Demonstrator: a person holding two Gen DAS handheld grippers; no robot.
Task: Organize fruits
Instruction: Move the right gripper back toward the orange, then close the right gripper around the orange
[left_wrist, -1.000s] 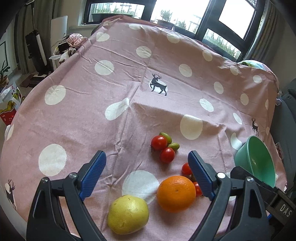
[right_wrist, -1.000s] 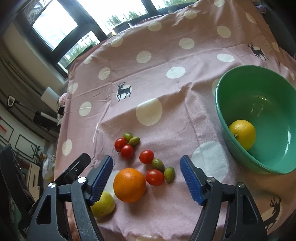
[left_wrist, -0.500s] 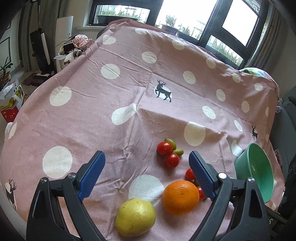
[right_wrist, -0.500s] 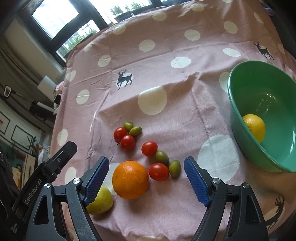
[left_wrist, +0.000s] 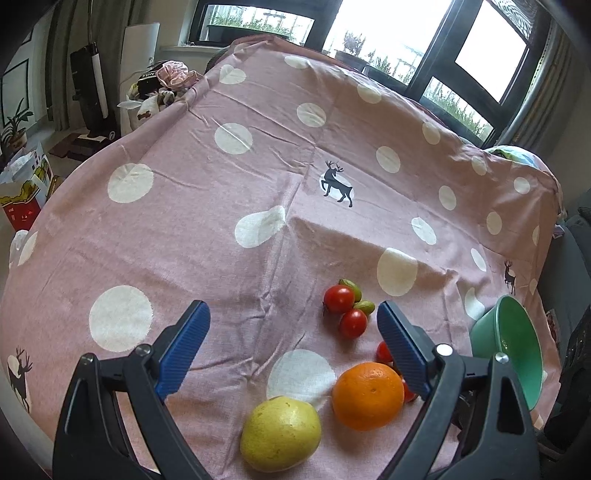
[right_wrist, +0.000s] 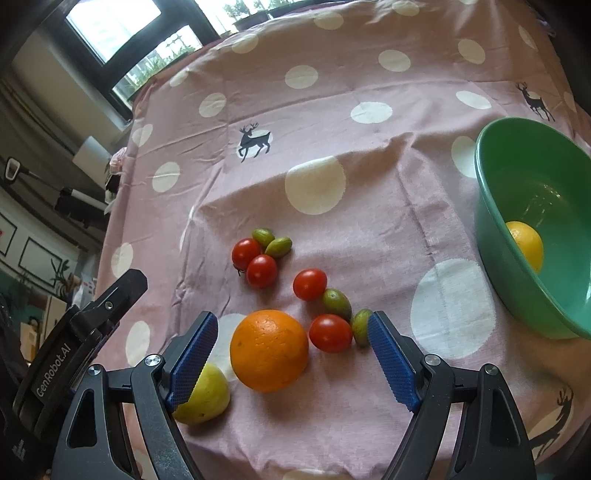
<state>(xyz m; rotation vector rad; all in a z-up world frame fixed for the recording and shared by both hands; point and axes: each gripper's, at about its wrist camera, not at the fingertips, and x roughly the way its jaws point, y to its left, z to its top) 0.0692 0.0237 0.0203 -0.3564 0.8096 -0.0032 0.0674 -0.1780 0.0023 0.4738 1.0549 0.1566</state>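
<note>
Only a lemon (right_wrist: 526, 243) sits in the green bowl (right_wrist: 517, 295); both grippers' jaws spread, empty.

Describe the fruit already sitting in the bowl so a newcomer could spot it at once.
Find the green bowl at the right edge of the pink spotted cloth. Inside, against its near wall, lies a yellow-orange citrus, the only fruit not on the cloth.

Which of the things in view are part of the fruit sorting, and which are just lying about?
Job:
orange
yellow pear
cherry tomatoes
small green fruits
green bowl
lemon inside it

Lying about:
spotted tablecloth
paper bag
</note>
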